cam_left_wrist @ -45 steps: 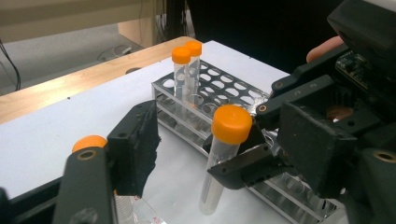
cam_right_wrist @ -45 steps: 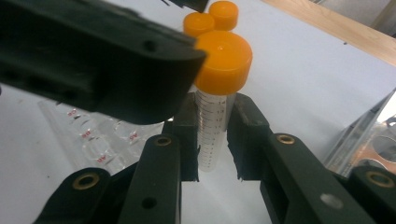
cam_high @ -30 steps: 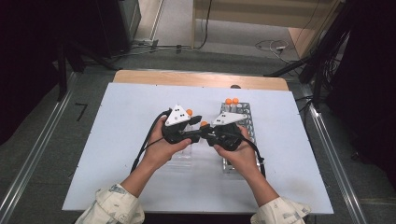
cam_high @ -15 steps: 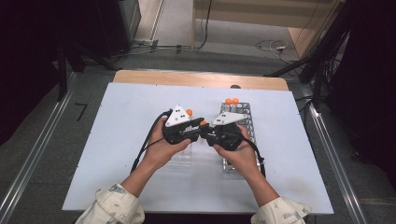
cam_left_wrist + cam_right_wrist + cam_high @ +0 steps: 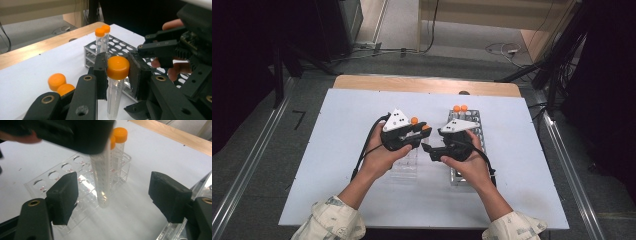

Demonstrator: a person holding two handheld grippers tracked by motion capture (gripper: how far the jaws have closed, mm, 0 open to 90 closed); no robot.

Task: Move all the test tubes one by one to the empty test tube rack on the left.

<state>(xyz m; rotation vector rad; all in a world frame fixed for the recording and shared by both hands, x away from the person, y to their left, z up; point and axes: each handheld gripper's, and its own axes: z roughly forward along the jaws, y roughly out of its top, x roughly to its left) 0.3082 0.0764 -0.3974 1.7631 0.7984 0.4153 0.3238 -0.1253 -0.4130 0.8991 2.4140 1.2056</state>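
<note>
Above the clear rack, the left gripper clenches a light, slippery, orange-capped tube just under its cap, the right gripper fingers just spread, released

A white tabletop sits on a grey carpeted floor, its far edge a bare wooden strip. Metal rails run down the floor on both sides. Behind, a pale wooden cabinet stands lit, loose cables trailing on the floor before it. Dark equipment crowds the left, black curtain the right.
</note>
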